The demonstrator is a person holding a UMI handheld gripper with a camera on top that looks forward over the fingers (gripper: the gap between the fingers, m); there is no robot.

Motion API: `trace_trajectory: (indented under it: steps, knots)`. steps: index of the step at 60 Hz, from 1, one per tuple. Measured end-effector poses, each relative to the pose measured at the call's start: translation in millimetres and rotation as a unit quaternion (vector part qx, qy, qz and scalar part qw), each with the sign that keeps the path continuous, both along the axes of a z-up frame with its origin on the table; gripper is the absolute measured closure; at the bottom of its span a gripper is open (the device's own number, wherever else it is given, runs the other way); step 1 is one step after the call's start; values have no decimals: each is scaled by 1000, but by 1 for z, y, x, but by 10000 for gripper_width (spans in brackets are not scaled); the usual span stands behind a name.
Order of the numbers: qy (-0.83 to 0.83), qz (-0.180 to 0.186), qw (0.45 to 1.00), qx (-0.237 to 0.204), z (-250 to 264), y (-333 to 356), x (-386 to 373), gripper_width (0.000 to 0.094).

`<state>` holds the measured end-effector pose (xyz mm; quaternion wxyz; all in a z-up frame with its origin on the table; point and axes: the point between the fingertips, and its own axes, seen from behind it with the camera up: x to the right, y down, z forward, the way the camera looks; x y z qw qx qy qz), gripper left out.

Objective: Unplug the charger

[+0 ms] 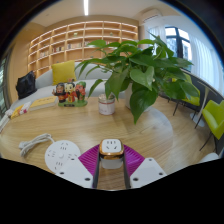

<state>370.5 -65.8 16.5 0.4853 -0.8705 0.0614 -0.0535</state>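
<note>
A small white charger with an orange rim (pixel 111 148) sits between my fingertips, its face with the sockets turned up towards the camera. My gripper (pixel 111 152) is shut on it, with the purple pads (pixel 90 158) pressing on both of its sides. It is held above the wooden table (pixel 160 135). A round white power socket (pixel 62 153) lies on the table just left of my fingers, apart from the charger, and a white cable (pixel 35 143) runs from it to the left.
A large leafy plant (pixel 140 65) in a white pot (pixel 107 104) stands on the table beyond my fingers. Small toys (pixel 70 93) and a box sit at the far left. Yellow chairs (pixel 63 72) and shelves (pixel 80 40) stand behind.
</note>
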Motion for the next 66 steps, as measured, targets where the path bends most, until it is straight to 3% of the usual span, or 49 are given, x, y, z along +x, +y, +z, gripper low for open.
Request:
trace_trajectory:
  steps: [3,12,15,23,46,66]
  knots:
    - [5,-4,1000,-3,2,1,3,532]
    - [-10,-15,1000,6,20,-7,11,155]
    - [-17,-19,1000,13,29,-12,13,83]
    - [-24,-29,999,27,55,-30,16,79]
    - [-33,1,998,45,144,-158,-41,81]
    - [-44,19,998,50,175,-255,-91,82]
